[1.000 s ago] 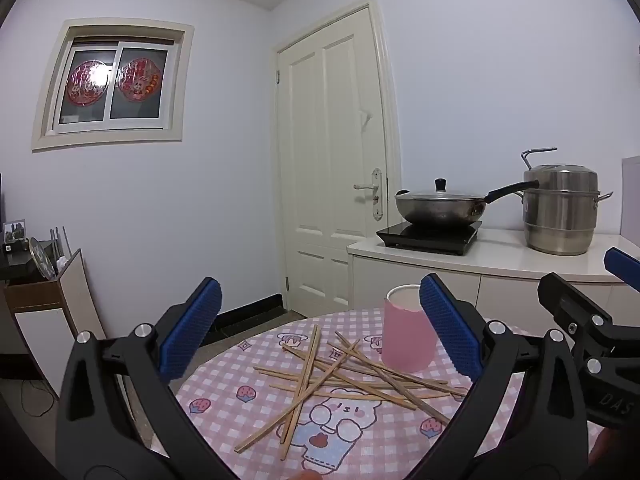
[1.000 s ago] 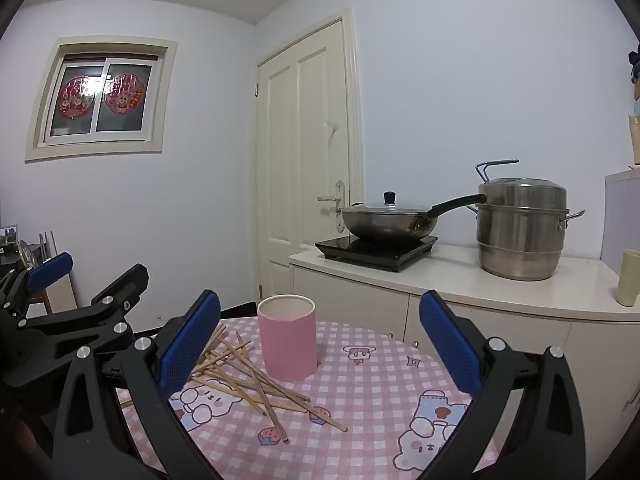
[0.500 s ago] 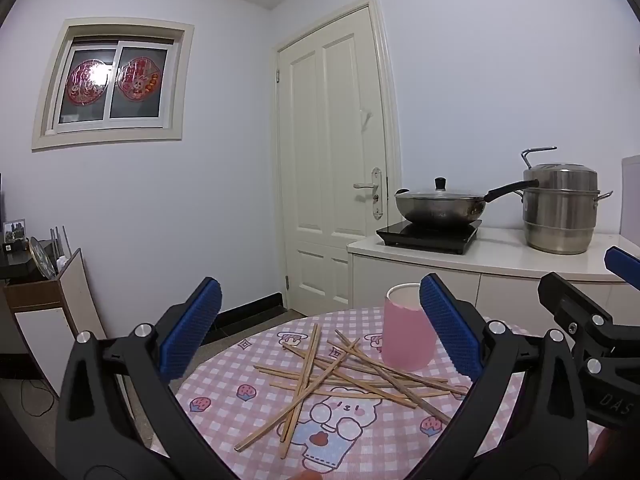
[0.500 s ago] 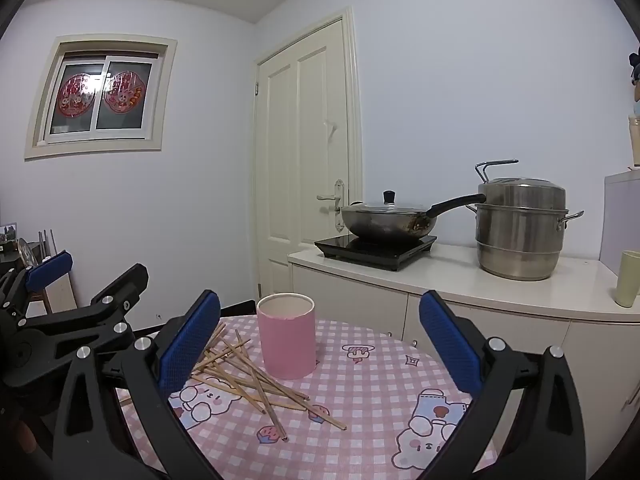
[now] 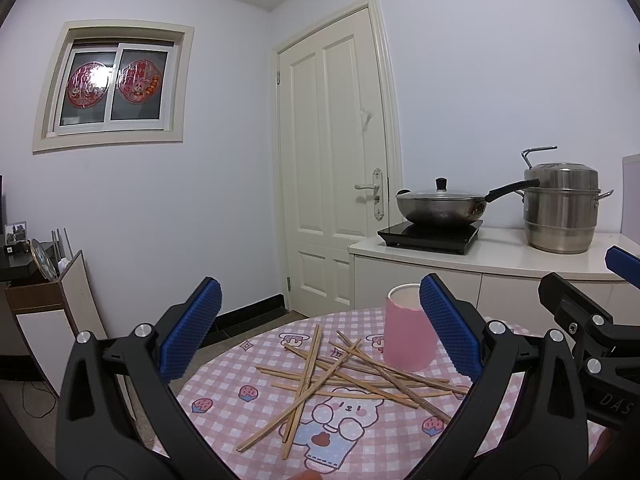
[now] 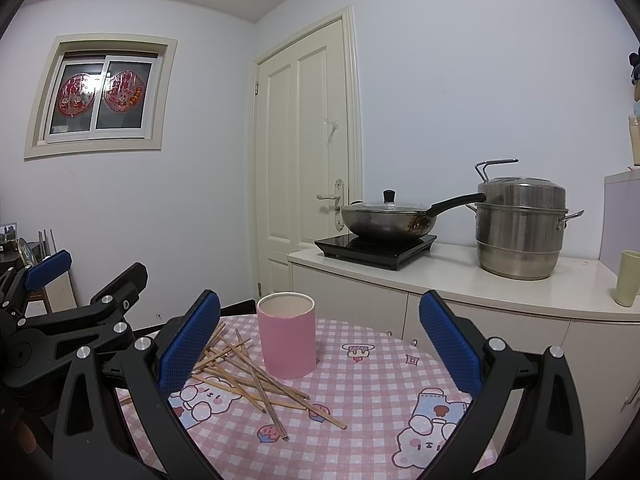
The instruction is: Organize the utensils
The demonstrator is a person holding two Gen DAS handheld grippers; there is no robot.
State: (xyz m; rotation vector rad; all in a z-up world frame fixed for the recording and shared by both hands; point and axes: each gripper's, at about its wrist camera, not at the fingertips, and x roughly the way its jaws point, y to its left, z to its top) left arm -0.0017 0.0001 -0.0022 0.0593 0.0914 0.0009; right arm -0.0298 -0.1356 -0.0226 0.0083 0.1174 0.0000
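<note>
Several wooden chopsticks lie crossed in a loose pile on the pink checked tablecloth. A pink cylindrical cup stands upright just right of the pile, with nothing inside that I can see. My left gripper hovers open above the near side of the pile, holding nothing. In the right wrist view the cup is centre left and the chopsticks spread to its left. My right gripper is open and empty, held above the table in front of the cup.
Behind the table runs a white counter with an induction hob, a lidded wok and a steel steamer pot. A pale green cup stands at its right end. A white door is beyond.
Both views sit slightly closer to the table and a little lower. The chopsticks and cup have not moved, and both grippers stay open.
</note>
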